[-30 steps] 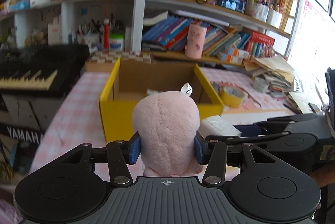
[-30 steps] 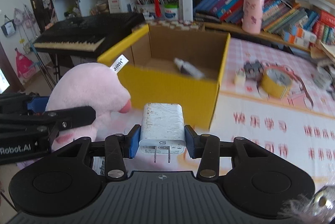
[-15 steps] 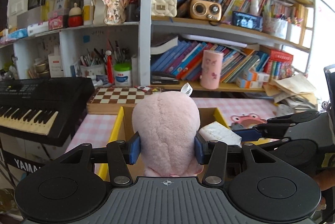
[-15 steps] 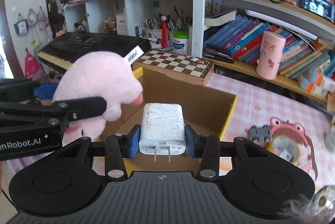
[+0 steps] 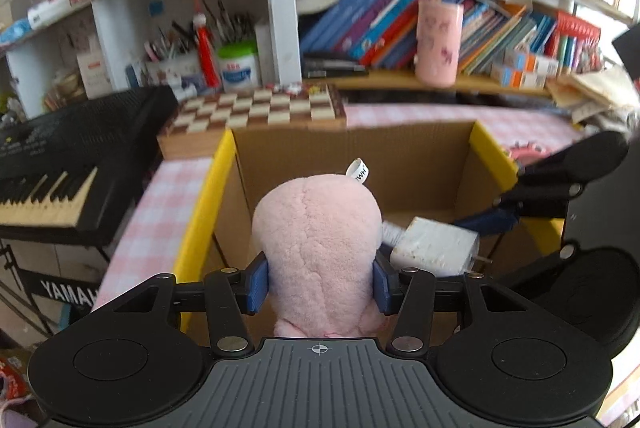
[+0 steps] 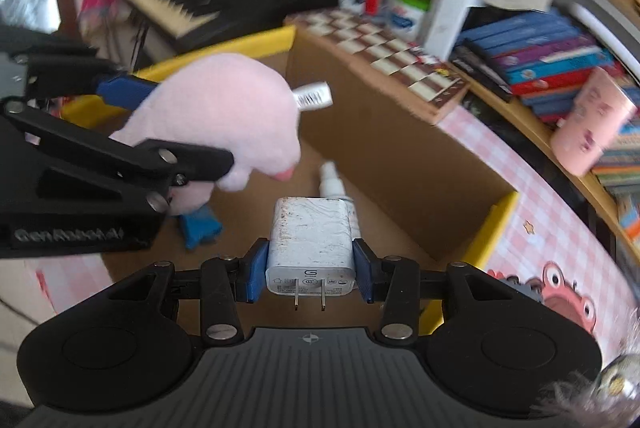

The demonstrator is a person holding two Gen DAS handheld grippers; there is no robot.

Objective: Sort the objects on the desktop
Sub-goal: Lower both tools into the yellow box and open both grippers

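A pink plush toy (image 5: 316,248) sits squeezed between the blue pads of my left gripper (image 5: 319,282), which is shut on it. It hangs over the open yellow-rimmed cardboard box (image 5: 204,212). My right gripper (image 6: 310,278) is shut on a white plug charger (image 6: 310,240), prongs toward the camera, also above the box (image 6: 496,220). The two loads hang side by side: the charger (image 5: 434,246) appears just right of the plush, and the plush (image 6: 224,116) shows at upper left in the right wrist view. On the box floor lie a white spray bottle (image 6: 332,180) and a blue item (image 6: 198,224).
A black keyboard (image 5: 60,164) stands left of the box and a chessboard (image 5: 260,108) behind it. Further back are a pink cup (image 5: 438,46) and crowded bookshelves (image 5: 500,28). A pink checked cloth with a frog mat (image 6: 568,292) lies right of the box.
Both grippers have carried their loads forward and down, from in front of the box to above its opening. The right gripper has rolled, so its view is tilted.
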